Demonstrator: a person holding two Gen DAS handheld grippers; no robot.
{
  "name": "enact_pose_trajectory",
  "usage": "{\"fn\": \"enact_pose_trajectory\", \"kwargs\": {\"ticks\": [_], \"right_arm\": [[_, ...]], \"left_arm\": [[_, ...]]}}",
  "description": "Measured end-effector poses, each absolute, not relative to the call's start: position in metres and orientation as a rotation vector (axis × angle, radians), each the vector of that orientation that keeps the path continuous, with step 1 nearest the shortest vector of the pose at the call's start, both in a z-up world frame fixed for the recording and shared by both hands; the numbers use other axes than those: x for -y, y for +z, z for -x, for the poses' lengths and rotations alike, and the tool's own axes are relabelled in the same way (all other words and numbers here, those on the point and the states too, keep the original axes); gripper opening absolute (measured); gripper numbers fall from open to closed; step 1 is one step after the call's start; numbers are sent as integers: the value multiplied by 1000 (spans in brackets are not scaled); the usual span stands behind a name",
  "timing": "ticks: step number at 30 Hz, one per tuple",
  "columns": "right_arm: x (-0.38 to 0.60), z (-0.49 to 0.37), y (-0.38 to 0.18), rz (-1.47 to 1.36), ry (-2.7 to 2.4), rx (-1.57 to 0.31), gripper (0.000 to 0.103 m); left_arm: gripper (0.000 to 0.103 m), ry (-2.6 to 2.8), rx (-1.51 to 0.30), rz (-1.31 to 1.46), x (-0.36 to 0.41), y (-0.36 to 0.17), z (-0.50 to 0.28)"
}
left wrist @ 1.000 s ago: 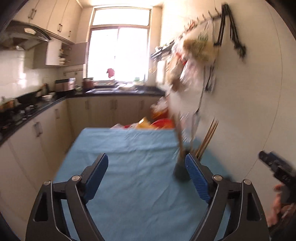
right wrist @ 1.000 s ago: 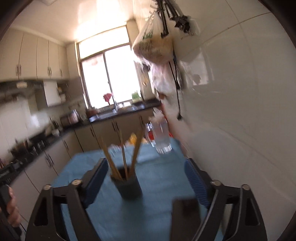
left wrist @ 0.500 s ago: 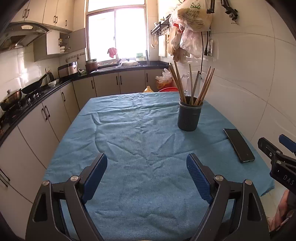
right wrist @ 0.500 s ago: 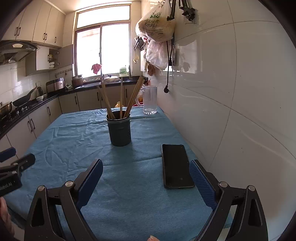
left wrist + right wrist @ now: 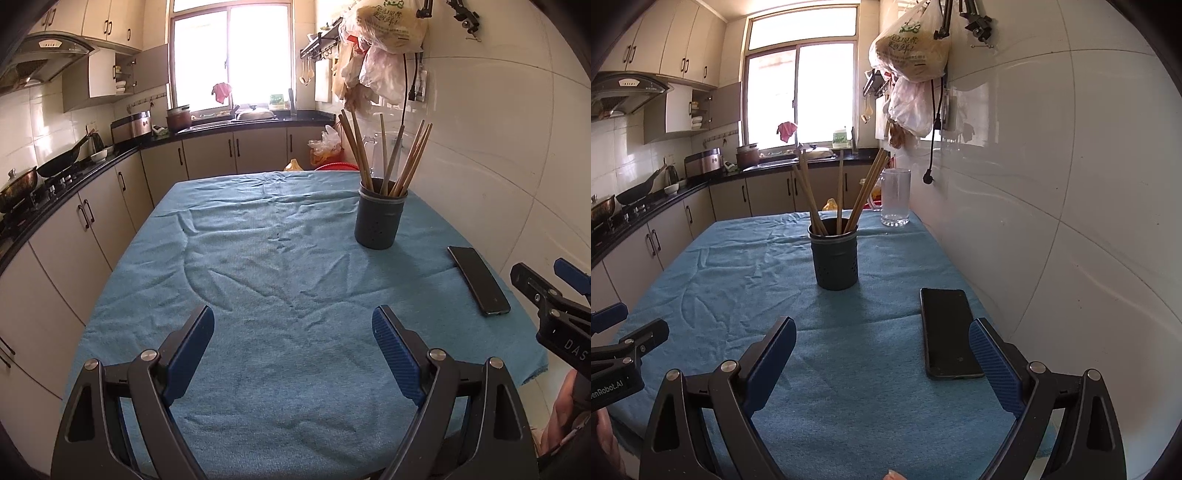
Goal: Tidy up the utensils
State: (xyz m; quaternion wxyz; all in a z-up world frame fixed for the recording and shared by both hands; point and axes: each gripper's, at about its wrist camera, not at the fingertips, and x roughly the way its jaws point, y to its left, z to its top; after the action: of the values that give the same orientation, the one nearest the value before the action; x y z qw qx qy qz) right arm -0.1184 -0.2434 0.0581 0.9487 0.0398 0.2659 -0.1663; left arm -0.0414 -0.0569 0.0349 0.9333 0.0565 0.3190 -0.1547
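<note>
Both the left hand-held gripper (image 5: 292, 347) and the right hand-held gripper (image 5: 882, 354) hover with jaws spread wide and empty over the near end of a table (image 5: 258, 295) draped in blue cloth. A black phone (image 5: 947, 332) lies just ahead of the right one. Farther on, wooden chopsticks (image 5: 840, 192) stand in a dark holder (image 5: 835, 258), with a glass pitcher (image 5: 895, 197) beyond by the wall.

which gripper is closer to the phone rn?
Right. The right gripper hangs open just short of the phone, its right finger beside the phone's near end. The left gripper is open over bare cloth, well off to the phone's left.
</note>
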Motion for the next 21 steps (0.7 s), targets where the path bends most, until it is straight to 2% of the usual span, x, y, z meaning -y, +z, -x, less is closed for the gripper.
{"fn": "enact_pose_trajectory", "kwargs": {"ticks": [21], "right_arm": [[242,104,49,-81,-340,-593,97]], "left_arm": [[86,-321,-681,-110,55,25,33]]}}
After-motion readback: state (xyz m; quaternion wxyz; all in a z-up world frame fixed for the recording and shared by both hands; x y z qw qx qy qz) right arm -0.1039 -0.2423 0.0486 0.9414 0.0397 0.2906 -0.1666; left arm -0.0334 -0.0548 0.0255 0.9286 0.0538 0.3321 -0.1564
